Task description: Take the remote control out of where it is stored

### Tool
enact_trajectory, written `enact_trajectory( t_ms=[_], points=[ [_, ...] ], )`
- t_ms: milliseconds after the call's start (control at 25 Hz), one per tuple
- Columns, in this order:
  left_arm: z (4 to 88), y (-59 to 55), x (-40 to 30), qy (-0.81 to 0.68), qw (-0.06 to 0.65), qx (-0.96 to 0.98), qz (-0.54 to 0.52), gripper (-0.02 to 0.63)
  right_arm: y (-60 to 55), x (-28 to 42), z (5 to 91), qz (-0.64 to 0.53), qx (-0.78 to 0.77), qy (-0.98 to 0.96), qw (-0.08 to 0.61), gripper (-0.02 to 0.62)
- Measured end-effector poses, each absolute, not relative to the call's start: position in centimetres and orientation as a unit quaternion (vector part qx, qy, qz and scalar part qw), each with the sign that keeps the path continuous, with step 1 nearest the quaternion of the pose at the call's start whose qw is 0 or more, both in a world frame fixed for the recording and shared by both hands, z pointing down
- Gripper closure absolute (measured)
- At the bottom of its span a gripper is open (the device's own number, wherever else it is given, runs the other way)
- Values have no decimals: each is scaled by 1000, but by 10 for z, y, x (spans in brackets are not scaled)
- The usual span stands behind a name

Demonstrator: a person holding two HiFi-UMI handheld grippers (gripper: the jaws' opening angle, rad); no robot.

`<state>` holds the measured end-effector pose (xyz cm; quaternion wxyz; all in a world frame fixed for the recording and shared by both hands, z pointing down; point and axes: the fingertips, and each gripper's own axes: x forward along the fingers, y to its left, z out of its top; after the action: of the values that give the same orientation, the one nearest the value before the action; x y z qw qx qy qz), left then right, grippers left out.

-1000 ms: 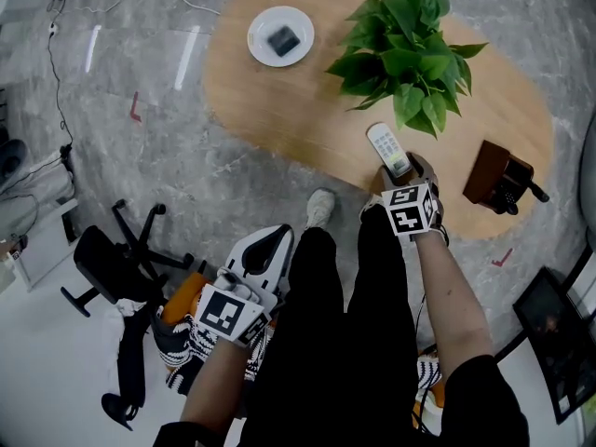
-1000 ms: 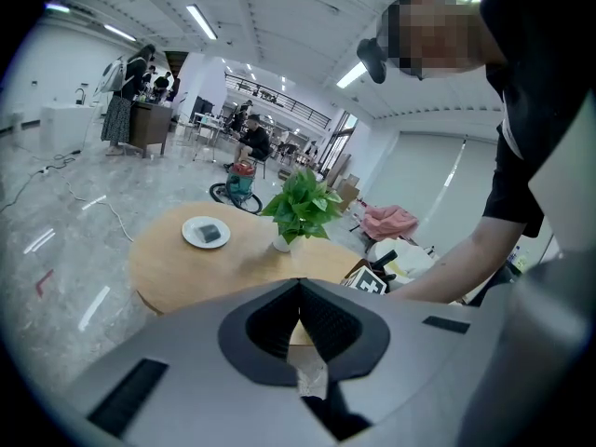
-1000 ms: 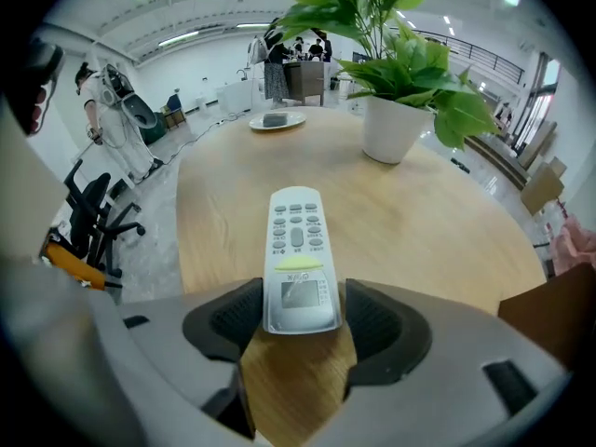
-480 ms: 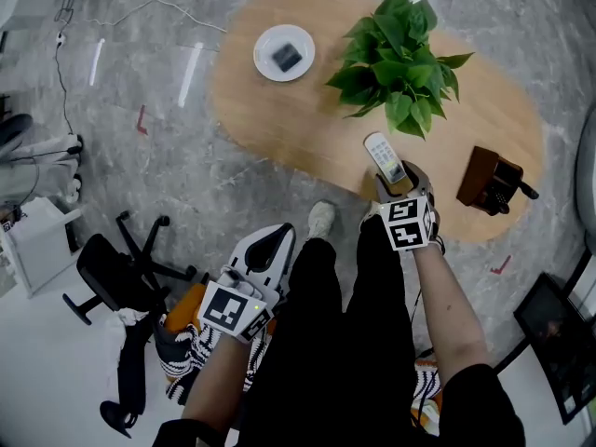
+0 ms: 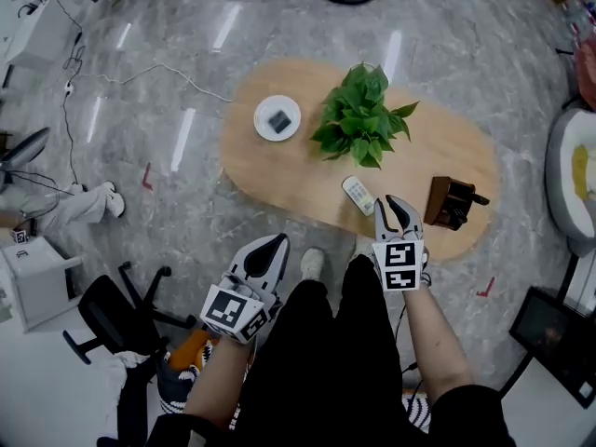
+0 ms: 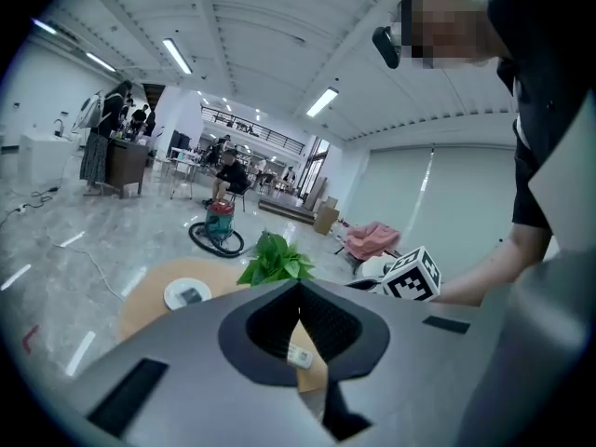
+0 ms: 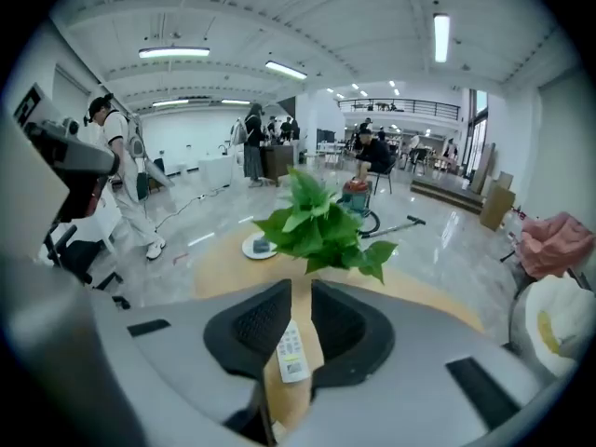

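The white remote control lies flat on the oval wooden table, near its front edge; it also shows as remote and remote. The brown wooden holder stands to its right. My right gripper hovers above the table edge just right of the remote. Its jaws have just been closing, and now stand a narrow gap apart with nothing between them. My left gripper is raised over the floor left of my legs, shut and empty.
A leafy potted plant stands mid-table, with a white plate holding a dark object to its left. A black office chair is at lower left and a cable runs across the marble floor. Another person's legs are at left.
The remote was between my right gripper's jaws; now it lies free on the table. The right gripper has lifted and drawn back with narrower jaws. The left gripper rose and the view pulled higher.
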<state>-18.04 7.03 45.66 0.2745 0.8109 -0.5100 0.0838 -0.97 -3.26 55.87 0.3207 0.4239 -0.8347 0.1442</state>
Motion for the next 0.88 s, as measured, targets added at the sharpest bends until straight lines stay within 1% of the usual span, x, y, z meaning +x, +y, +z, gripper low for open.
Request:
enact_trajectory(
  t_ms=[200, 280, 320, 480, 720, 880],
  points=[
    [409, 45, -165, -488, 235, 838, 69, 600, -29, 11, 481, 132, 468, -832, 267, 549],
    [389, 34, -158, -481, 214, 848, 63, 600, -25, 23, 453, 132, 491, -827, 240, 581],
    [380, 29, -155, -478, 206, 852, 60, 600, -23, 29, 440, 135, 502, -825, 223, 588],
    [348, 16, -138, -466, 177, 866, 45, 600, -16, 59, 397, 146, 535, -816, 165, 588],
    [323, 11, -124, -450, 151, 879, 36, 600, -8, 90, 348, 119, 567, -805, 125, 588],
    [316, 8, -112, -436, 139, 888, 35, 600, -2, 108, 334, 106, 587, -795, 112, 588]
  ],
)
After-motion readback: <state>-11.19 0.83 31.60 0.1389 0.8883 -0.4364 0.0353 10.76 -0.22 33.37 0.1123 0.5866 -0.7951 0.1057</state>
